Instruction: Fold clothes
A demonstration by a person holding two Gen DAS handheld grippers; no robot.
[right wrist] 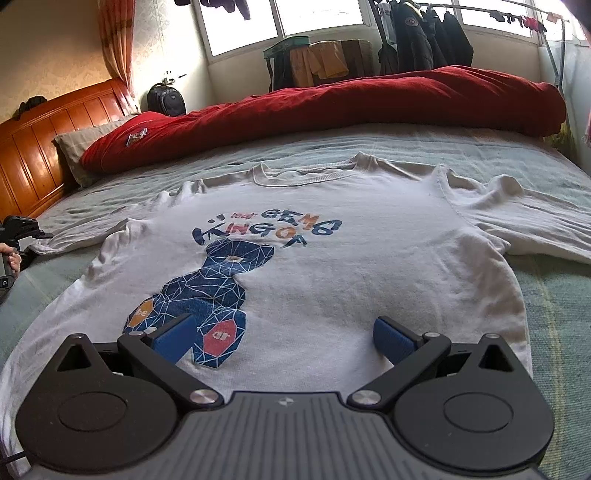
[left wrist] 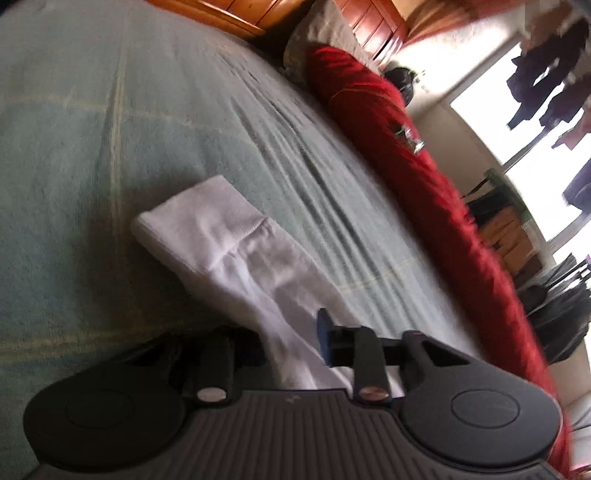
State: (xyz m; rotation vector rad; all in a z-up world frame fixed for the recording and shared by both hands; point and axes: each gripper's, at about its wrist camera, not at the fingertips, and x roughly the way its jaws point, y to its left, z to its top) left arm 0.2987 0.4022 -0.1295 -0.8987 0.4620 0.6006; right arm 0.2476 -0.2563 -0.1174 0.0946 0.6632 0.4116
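Left gripper jaws pinching T-shirt sleeve edge | right gripper jaws wide, empty

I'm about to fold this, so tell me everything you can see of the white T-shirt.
The T-shirt is white, cotton-looking, lying face up and mostly flat, a bit wrinkled, on the bed. It has a ribbed collar, short sleeves spread sideways, and a blue bear print under coloured lettering. The left tool is shut on one sleeve.

We were in a home bedroom: a bed, wooden headboard at ten o'clock, coats hanging by the window.
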